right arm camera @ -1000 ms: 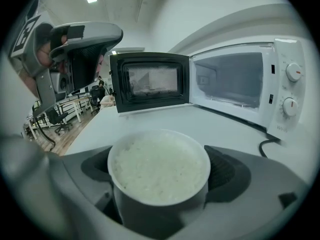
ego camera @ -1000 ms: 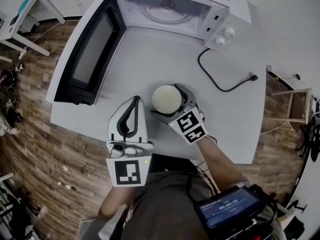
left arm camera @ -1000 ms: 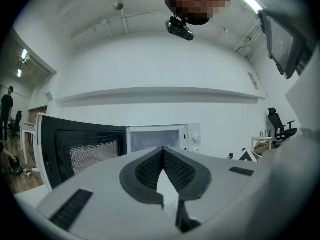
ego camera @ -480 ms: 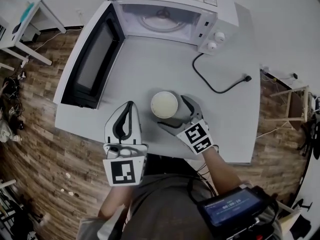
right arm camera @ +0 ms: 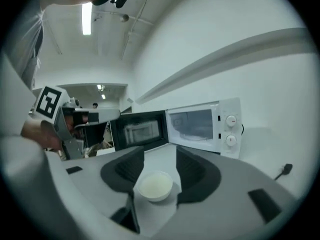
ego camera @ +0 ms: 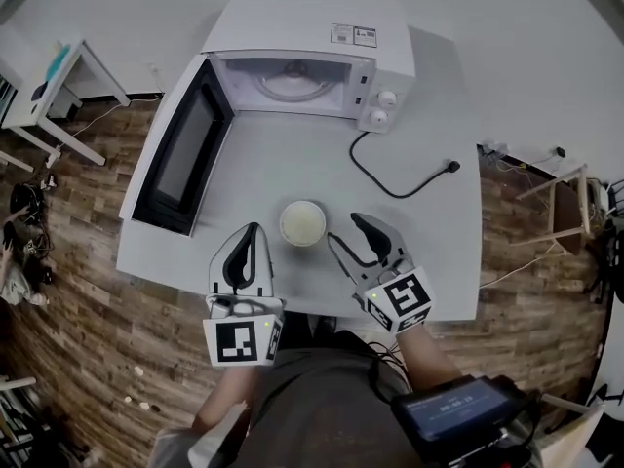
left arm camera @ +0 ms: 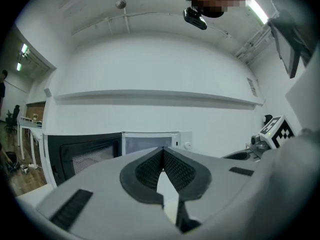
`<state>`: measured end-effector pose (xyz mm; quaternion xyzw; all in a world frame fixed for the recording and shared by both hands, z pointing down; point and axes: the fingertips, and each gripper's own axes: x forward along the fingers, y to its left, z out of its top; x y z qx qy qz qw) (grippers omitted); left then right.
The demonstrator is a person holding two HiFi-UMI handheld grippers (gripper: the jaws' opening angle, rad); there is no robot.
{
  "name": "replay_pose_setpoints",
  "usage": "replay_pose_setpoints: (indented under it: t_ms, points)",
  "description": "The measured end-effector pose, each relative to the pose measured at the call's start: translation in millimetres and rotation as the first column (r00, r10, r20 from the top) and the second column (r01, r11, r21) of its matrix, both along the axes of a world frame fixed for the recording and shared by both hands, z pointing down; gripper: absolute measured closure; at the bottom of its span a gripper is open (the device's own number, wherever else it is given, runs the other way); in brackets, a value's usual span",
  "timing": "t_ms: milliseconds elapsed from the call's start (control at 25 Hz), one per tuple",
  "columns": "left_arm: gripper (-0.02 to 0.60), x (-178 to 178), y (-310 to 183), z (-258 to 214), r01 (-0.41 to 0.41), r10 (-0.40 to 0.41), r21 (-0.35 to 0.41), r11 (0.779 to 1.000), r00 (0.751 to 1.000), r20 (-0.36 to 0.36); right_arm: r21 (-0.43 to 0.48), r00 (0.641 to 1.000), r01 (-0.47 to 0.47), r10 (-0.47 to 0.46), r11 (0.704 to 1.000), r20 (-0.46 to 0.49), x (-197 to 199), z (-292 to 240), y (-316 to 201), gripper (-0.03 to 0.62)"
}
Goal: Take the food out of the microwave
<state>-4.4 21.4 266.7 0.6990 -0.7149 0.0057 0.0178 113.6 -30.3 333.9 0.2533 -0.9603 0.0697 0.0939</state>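
White bowl of food (ego camera: 302, 222) stands on the grey table (ego camera: 439, 242), well out in front of the microwave (ego camera: 312, 27) and apart from it. By my reading the main job is done: the food is out and set down, and the glass turntable (ego camera: 291, 88) inside the oven shows bare.

The right gripper (ego camera: 343, 228) sits just beside the bowl, to its right, not touching it. Its jaws have just been closing partway and stand apart with nothing between the pads; in the right gripper view the bowl only shows through the gap, beyond the tips. The left gripper (ego camera: 252, 229) is on the bowl's other side, near it, jaws pressed together and empty.

What seems left, if anything, is shutting the microwave door (ego camera: 180, 159), which hangs wide open to the left over the table edge.

A black power cord (ego camera: 390, 178) trails from the microwave across the table, its plug lying loose and well clear of the bowl. Nothing blocks either gripper. A small white side table (ego camera: 58, 76) stands on the wooden floor (ego camera: 58, 291) off to the left.
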Motion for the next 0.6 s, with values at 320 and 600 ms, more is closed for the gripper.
replay_pose_setpoints:
  t_ms: [320,600]
  points:
    - [0.577,22.1,7.5,-30.1,-0.042,0.042,0.034,0.999,0.999,0.017,0.030,0.989,-0.126,0.123,0.992,0.079,14.3,-63.3,-6.2,0.584]
    - [0.577,28.0,7.3,-49.5,-0.046,0.046,0.070,0.997,0.999,0.003,0.101,0.982,-0.159,0.146,0.982,0.123,18.4,-104.1,-10.7,0.585]
